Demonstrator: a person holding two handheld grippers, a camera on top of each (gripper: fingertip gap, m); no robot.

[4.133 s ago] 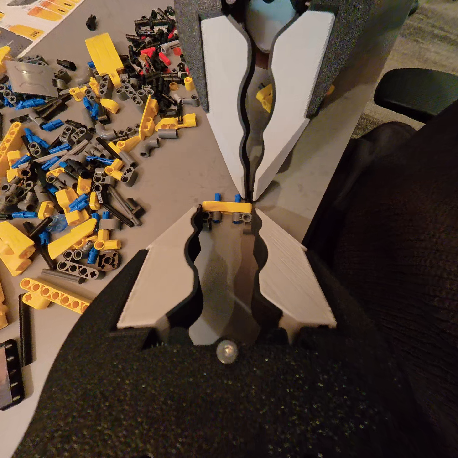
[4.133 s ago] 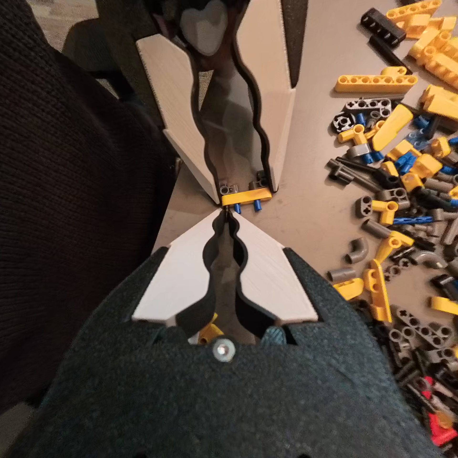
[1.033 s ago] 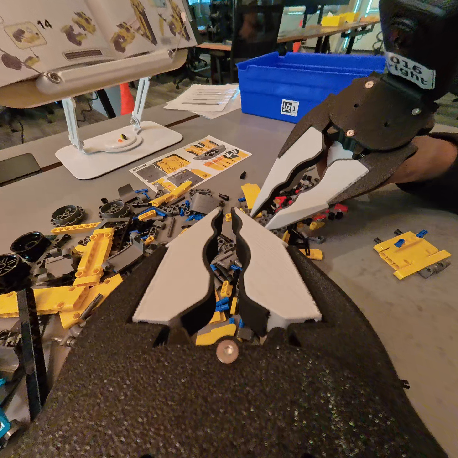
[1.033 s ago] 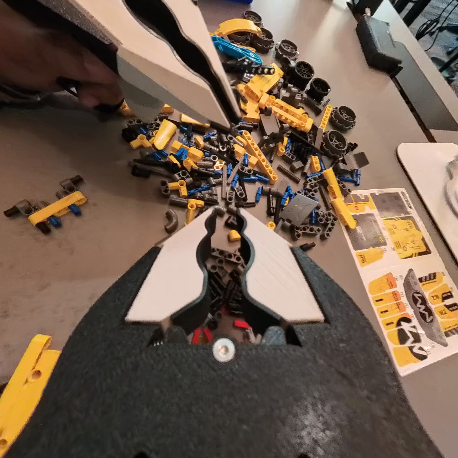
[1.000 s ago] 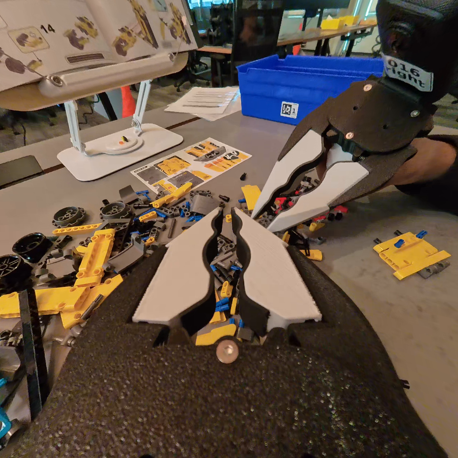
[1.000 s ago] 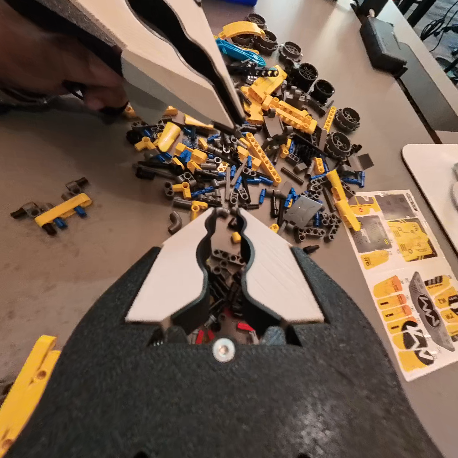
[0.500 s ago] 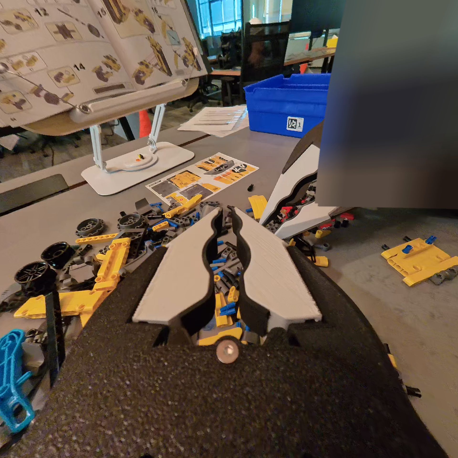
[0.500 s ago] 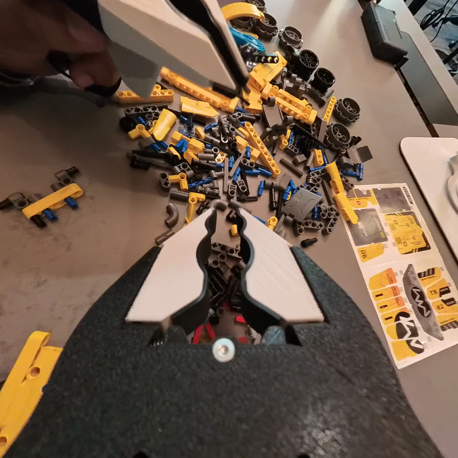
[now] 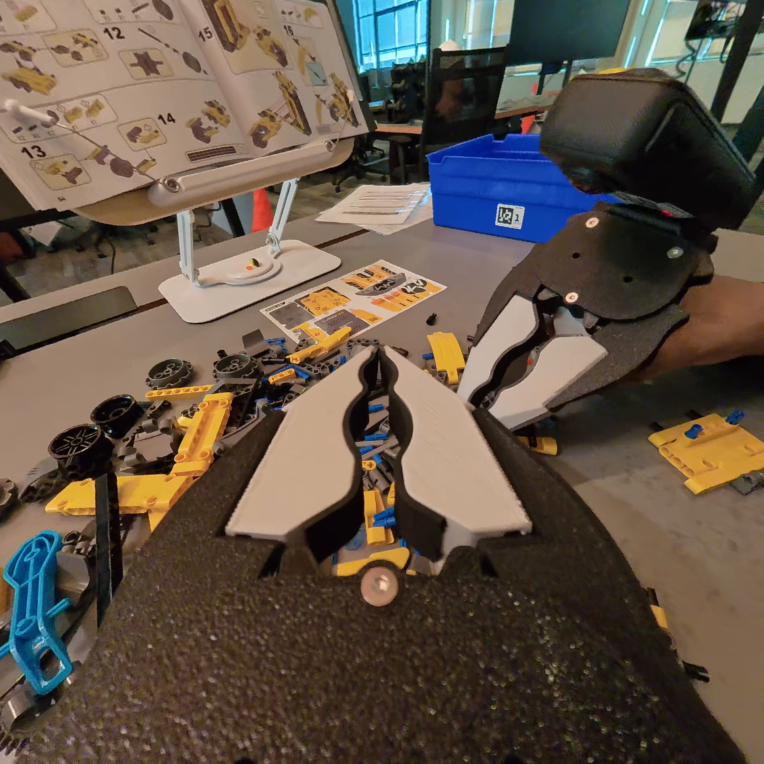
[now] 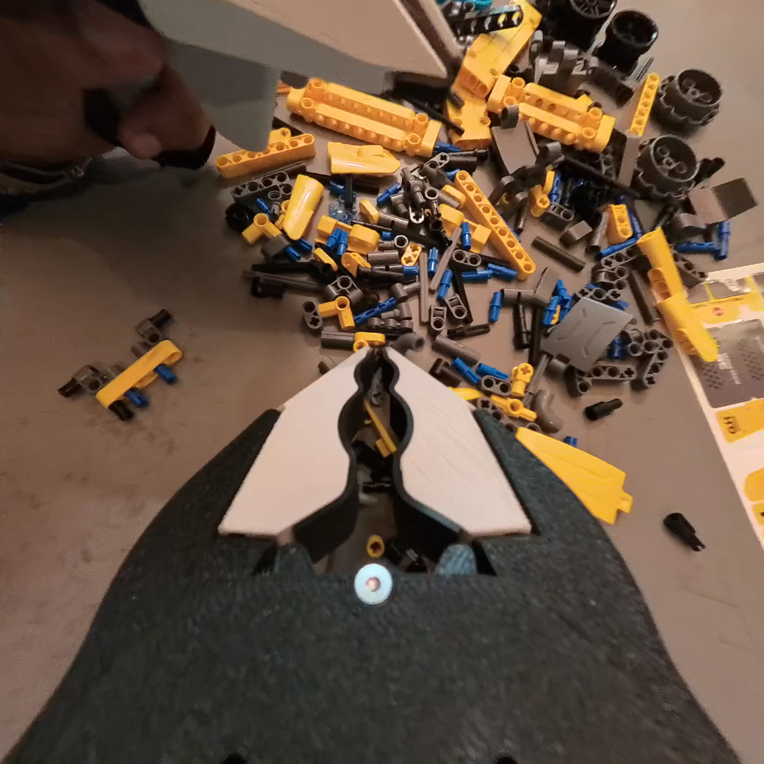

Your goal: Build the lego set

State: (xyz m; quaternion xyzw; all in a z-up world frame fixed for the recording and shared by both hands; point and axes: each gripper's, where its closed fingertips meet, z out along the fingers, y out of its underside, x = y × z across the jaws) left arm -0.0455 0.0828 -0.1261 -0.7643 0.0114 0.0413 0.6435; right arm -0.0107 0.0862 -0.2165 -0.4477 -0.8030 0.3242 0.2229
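Note:
A pile of loose yellow, grey, black and blue building parts [image 10: 454, 248] covers the grey table [image 10: 103, 516]. My right gripper [image 10: 374, 350] is low over the pile's near edge. Its jaws are almost closed, with the tips on a small yellow connector [image 10: 369, 339]. It also shows in the left wrist view [image 9: 516, 372], held by a hand [image 9: 723, 330]. My left gripper [image 9: 378, 350] is shut and empty above the pile [image 9: 256, 397]. It appears blurred at the top of the right wrist view [image 10: 289, 49]. A yellow beam subassembly with grey connectors and blue pins [image 10: 136, 372] lies apart on the table.
A yellow panel assembly [image 9: 711, 454] lies at the right. An open instruction booklet [image 9: 165, 82] sits on a white stand [image 9: 248, 281] at the back. A sticker sheet [image 9: 355, 302], a blue bin [image 9: 496, 186], black wheels [image 9: 78, 446] and a blue tool [image 9: 33, 599] surround the pile. Left tips to right tips: about 10 cm.
The yellow beam subassembly, held between both grippers four seconds ago, now lies on the table. In the last second the right gripper dropped to the pile and narrowed its jaws. The left gripper rose.

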